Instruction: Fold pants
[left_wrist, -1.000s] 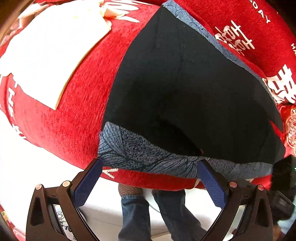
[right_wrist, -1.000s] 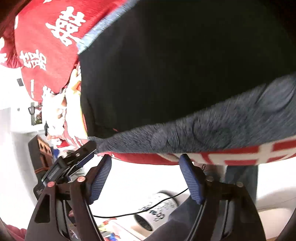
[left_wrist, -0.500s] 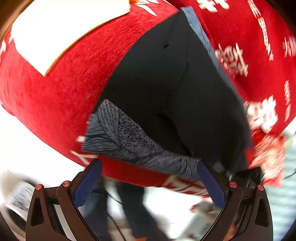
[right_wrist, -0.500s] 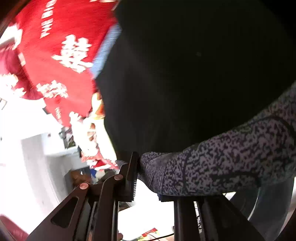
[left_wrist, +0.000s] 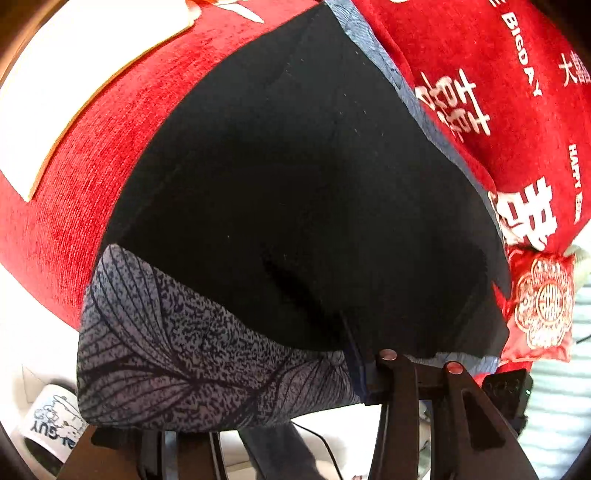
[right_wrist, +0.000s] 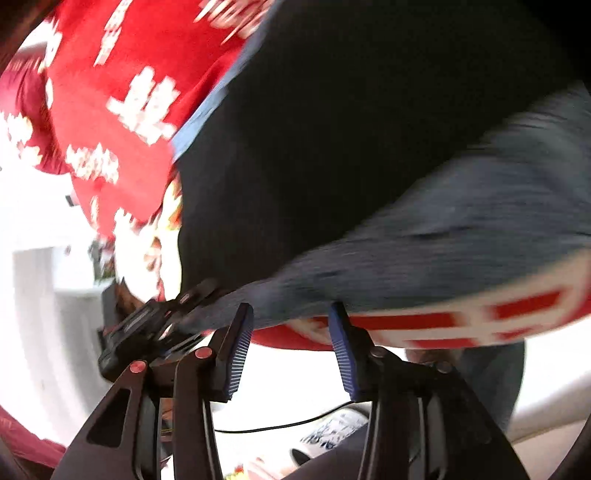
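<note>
We see a white sheet (left_wrist: 74, 81) beside the black pants (left_wrist: 295, 192) on the red tabletop (left_wrist: 85, 177). Left gripper (left_wrist: 258, 398) closing on their grey waistband (left_wrist: 177, 354); right gripper (right_wrist: 291, 343) opening, empty, below the hem.

A second ago the left gripper (left_wrist: 354, 373) stood wide open just short of the black pants (left_wrist: 295, 192); now its jaws are closing, with the grey leaf-patterned waistband (left_wrist: 192, 354) between them and lifted toward the camera. The right gripper (right_wrist: 291, 347), clamped on the waistband half a second ago, is now opening, nothing between its blue pads (right_wrist: 240, 354); its view is blurred.
</note>
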